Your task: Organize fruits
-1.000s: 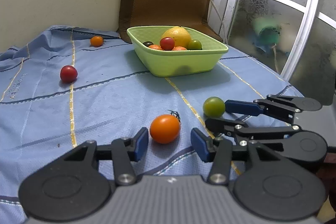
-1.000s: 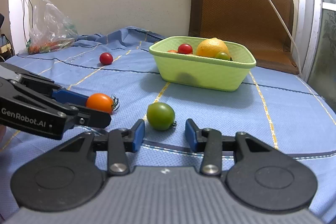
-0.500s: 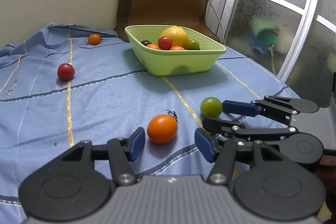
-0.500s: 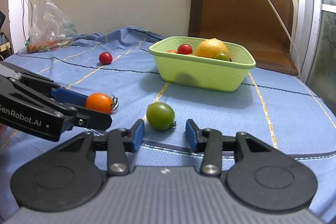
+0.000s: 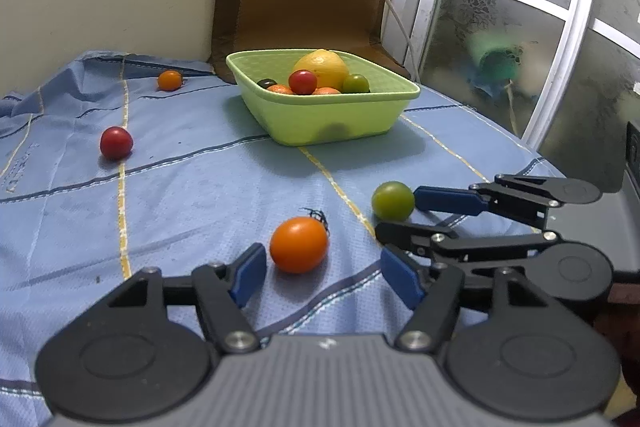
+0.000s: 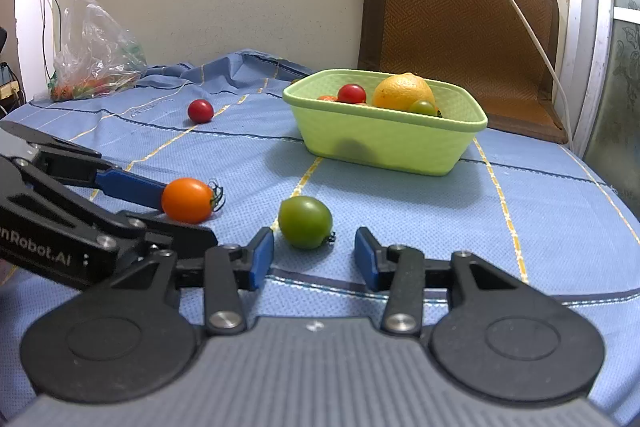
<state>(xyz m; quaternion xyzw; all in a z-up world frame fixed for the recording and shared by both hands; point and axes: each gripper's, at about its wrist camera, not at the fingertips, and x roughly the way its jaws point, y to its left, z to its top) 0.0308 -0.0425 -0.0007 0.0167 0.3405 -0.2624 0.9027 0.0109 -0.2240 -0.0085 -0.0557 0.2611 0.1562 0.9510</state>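
Partly done: we have several fruits in the green basket (image 5: 280,115); four remain on the table. Left tool (image 5: 324,277) is opening around the orange tomato (image 5: 298,245), right tool (image 6: 314,257) apart around the green tomato (image 6: 305,222).

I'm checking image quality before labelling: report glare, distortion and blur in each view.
Left wrist view: frosted window blown out at top right; fisheye bends the frame edges; orange tomato sharp. Right wrist view: even light, no glare; green tomato sharp, soft shadow beside the green basket.

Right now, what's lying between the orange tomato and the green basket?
Only bare blue cloth lies between the orange tomato and the green basket, seen in the left wrist view.
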